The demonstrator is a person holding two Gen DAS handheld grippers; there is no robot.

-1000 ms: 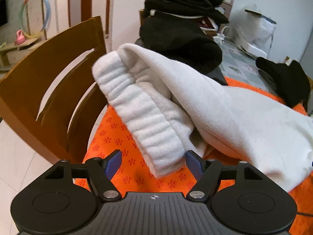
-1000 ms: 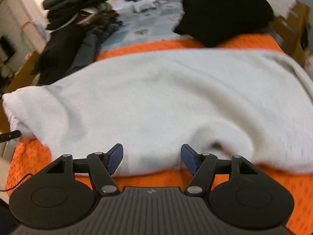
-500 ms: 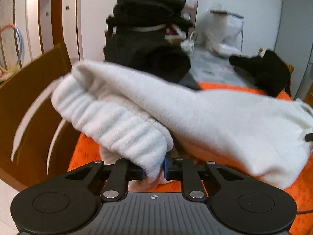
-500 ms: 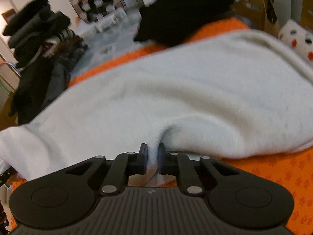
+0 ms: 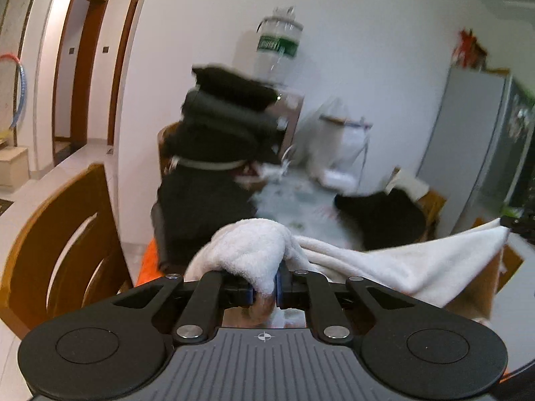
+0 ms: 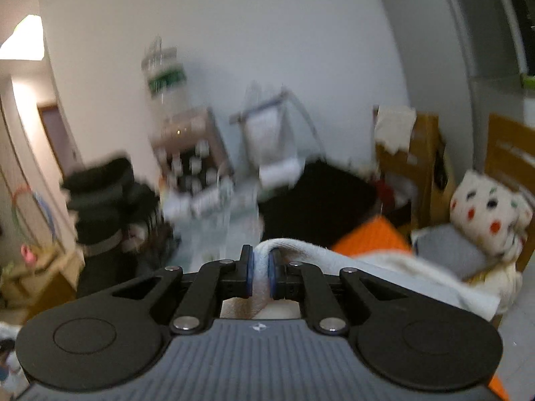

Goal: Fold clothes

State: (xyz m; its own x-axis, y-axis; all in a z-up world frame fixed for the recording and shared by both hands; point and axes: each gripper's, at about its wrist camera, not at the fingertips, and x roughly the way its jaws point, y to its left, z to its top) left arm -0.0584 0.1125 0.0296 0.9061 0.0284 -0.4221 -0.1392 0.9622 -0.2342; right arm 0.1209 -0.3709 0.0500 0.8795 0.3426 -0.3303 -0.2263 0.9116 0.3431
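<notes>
**Holding a white fleece garment aloft between two hand-held grippers**

Gripping a thick, ribbed band of the soft white fleece garment (image 5: 254, 250), the left hand-held gripper (image 5: 264, 292) had its blue-padded fingers (image 5: 279, 282) closed tight on the plush cloth, which bulged over them in a rounded hump. From there the fleece stretched away to the right in a taut, smooth sheet, lifted clear of the counter (image 5: 294, 200) and ending in a peaked corner.

The right hand-held gripper (image 6: 260, 275) was likewise closed, its pads pinching a narrow rolled fold of the same white garment (image 6: 301, 249); the rest of the nap-textured cloth fell away to the right and downward.

Behind the garment stood a tall, lumpy stack of dark folded clothes (image 5: 224, 133), and a separate black heap of cloth (image 5: 381, 214) lay on the counter further right. A corner of orange patterned mat (image 6: 367, 234) showed beneath. A curved-slat brown wooden chair (image 5: 63, 230) stood at the left. A clear plastic water bottle with a green label (image 5: 277, 46) rose behind the stack. Both views were blurred.
</notes>
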